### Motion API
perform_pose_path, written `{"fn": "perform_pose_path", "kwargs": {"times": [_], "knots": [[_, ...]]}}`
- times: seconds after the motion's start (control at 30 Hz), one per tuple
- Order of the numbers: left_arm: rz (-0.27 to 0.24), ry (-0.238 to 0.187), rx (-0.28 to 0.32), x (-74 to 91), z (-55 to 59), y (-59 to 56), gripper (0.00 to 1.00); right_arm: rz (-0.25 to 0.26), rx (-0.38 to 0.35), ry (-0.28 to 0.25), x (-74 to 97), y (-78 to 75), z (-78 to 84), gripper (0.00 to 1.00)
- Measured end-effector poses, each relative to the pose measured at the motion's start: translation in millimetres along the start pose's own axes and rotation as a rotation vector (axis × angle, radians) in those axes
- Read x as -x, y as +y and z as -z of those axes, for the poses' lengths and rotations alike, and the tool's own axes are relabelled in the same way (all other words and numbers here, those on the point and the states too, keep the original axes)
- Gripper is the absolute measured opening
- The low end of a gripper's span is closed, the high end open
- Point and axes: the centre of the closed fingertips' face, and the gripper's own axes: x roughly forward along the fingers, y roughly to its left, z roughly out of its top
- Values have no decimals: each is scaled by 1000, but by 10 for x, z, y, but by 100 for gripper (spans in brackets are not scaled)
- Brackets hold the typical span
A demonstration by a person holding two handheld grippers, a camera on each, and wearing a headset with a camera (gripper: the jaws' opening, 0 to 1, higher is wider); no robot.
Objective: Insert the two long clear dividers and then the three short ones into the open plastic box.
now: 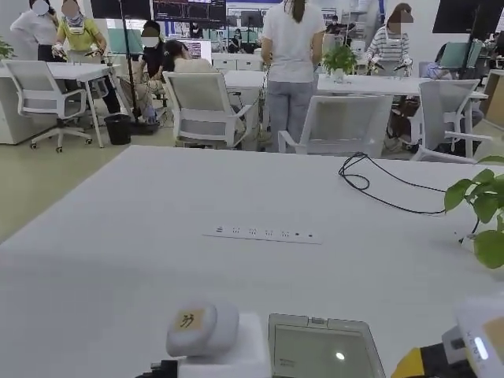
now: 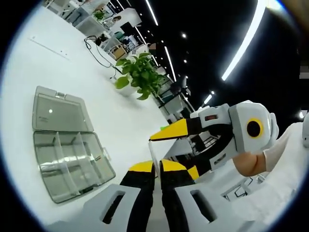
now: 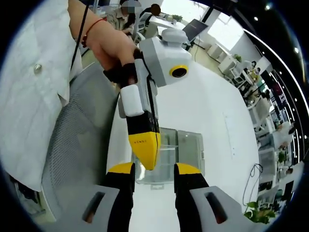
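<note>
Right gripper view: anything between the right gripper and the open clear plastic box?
Yes: the left gripper, yellow-tipped, hangs between the open jaws of the right gripper, in front of the clear plastic box.

An open-plan office: rows of white desks (image 1: 79,72) and swivel chairs (image 1: 203,106) across the upper frame, dark monitors (image 1: 189,9) along the top edge, a potted plant (image 1: 340,58) upper right, and a socket strip (image 1: 264,233) set mid-frame in the tabletop (image 1: 118,252).

Boxes: you had one (image 2: 60,113), lying open.
Grippers: you held two, the left gripper (image 2: 157,166) and the right gripper (image 3: 154,169).
Plants on your bench: you had one (image 2: 140,75).
Cables on your bench: you had one (image 1: 378,189).
</note>
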Motion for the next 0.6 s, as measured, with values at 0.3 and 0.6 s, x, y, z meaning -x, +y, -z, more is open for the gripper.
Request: {"fn": "perform_pose_path", "kwargs": {"times": [0.3, 0.6], "knots": [[-4, -11, 16, 16, -7, 9, 0, 6, 9, -6, -4, -6, -19, 35], [-1, 9, -130, 60, -21, -13, 0, -38, -92, -106, 152, -65, -123, 34]]}}
